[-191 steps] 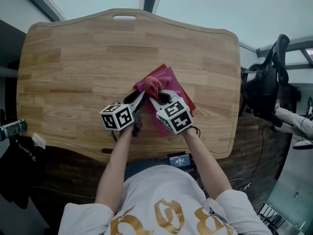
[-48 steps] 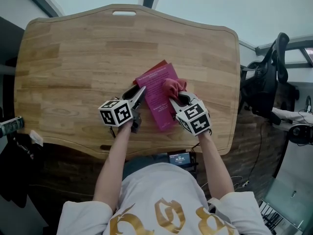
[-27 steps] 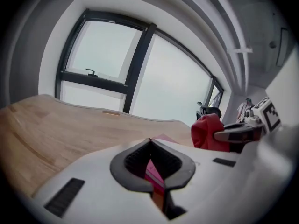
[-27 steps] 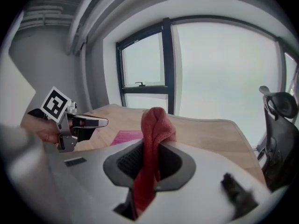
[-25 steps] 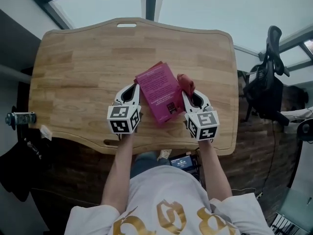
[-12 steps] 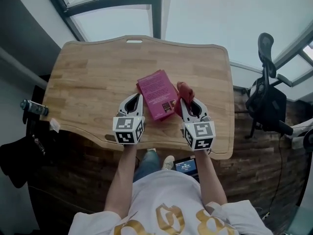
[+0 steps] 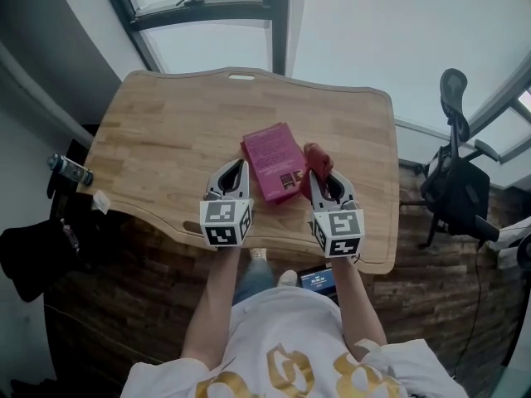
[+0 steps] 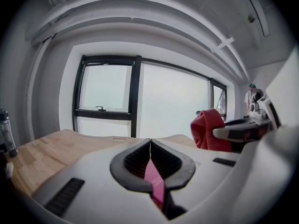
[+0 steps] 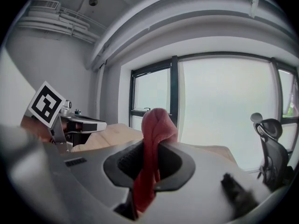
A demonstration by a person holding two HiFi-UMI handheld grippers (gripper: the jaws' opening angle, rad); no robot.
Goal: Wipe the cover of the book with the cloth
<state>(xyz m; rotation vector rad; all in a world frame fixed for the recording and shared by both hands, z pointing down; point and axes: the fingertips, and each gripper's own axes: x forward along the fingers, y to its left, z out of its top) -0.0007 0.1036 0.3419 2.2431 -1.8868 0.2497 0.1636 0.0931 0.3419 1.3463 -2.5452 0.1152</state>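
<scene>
light wooden table (image 7: 166, 131) before tall dark-framed windows (image 8: 107, 94), pink book (image 7: 272, 157) flat on it; left gripper (image 7: 240, 164) jaws together, right gripper (image 7: 320, 176) clamped on red cloth (image 7: 315, 156).

A closed magenta rectangular book (image 7: 270, 154) sits askew at the head view's centre, a bunched red cloth (image 7: 315, 155) just right of it.

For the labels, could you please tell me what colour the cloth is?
Red. The cloth shows best in the right gripper view.
</scene>
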